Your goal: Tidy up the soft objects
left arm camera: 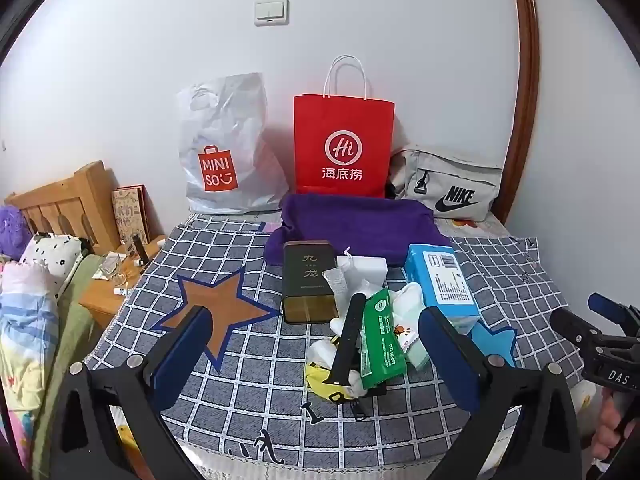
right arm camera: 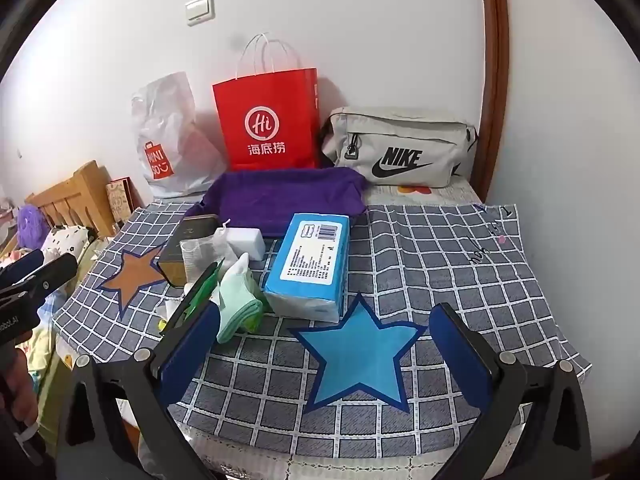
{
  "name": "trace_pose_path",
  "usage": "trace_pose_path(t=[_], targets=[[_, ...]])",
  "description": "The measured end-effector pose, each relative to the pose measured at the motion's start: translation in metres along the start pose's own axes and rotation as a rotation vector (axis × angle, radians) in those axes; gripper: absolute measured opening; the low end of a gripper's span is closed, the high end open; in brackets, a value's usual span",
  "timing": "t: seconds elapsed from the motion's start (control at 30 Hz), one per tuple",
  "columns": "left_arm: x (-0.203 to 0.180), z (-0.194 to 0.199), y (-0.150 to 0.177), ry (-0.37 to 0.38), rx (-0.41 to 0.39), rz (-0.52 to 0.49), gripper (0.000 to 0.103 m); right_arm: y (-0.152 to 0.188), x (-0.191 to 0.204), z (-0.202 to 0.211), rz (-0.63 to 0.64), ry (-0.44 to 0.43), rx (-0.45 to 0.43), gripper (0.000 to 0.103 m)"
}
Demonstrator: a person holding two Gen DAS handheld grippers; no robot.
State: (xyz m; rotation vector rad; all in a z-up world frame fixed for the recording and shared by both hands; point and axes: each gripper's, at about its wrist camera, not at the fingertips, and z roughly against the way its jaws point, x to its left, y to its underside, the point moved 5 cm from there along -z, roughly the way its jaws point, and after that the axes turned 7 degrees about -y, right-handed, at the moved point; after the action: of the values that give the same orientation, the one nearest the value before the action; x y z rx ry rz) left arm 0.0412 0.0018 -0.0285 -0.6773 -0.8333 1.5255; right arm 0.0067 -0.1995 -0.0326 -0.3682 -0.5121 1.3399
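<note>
Both grippers are released and hold nothing. The left gripper [left arm camera: 316,344] hovers at lower centre of its frame, fingers spread wide over the pile of soft objects [left arm camera: 372,332] on the checked cloth [left arm camera: 224,408]. The right gripper [right arm camera: 326,356] frames the blue star [right arm camera: 360,352]; the blue tissue pack [right arm camera: 310,264] lies just above it, at centre frame.

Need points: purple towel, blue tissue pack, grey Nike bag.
purple towel [left arm camera: 360,220], left wrist view, middle of folded top.
blue tissue pack [right arm camera: 308,264], right wrist view, on white label.
grey Nike bag [right arm camera: 400,140], right wrist view, front panel above logo.
</note>
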Motion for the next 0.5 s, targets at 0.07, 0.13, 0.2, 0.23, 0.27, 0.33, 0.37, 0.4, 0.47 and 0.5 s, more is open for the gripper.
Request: trace_pose_path(t=[0.07, 0.13, 0.2, 0.23, 0.27, 0.33, 0.37, 0.4, 0.47, 0.5], targets=[[0.001, -0.001, 0.0, -0.001, 0.007, 0.01, 0.103, 0.001, 0.001, 0.003, 0.002, 0.0, -0.002, 0.103], [0.002, 0.0, 0.0, -0.002, 0.01, 0.017, 0.103, 0.0, 0.003, 0.002, 0.008, 0.005, 0.006, 0.103], [0.002, 0.001, 0.0, -0.008, 0.009, 0.019, 0.103, 0.0, 0.003, 0.003, 0.008, 0.001, 0.001, 0.103], [0.003, 0.001, 0.0, -0.013, 0.008, 0.02, 0.103, -0.001, 0.003, 0.004, 0.008, 0.0, 0.0, 0.103], [0.002, 0.002, -0.001, -0.018, 0.009, 0.022, 0.103, -0.004, 0.004, 0.006, 0.008, -0.001, 0.001, 0.103], [0.005, 0.003, 0.0, 0.001, 0.003, 0.016, 0.103, -0.005, 0.007, 0.007, 0.013, -0.001, 0.002, 0.103], [0.005, 0.003, 0.0, 0.0, 0.002, 0.016, 0.103, -0.007, 0.008, 0.007, 0.014, 0.002, 0.004, 0.103], [0.006, 0.003, 0.0, -0.001, 0.001, 0.016, 0.103, -0.006, 0.01, 0.01, 0.016, 0.002, 0.001, 0.103], [0.006, 0.003, -0.001, -0.003, 0.0, 0.015, 0.103, -0.006, 0.01, 0.01, 0.015, -0.001, 0.001, 0.103], [0.006, 0.004, -0.001, -0.005, 0.0, 0.014, 0.103, -0.006, 0.011, 0.01, 0.013, -0.001, 0.002, 0.103]])
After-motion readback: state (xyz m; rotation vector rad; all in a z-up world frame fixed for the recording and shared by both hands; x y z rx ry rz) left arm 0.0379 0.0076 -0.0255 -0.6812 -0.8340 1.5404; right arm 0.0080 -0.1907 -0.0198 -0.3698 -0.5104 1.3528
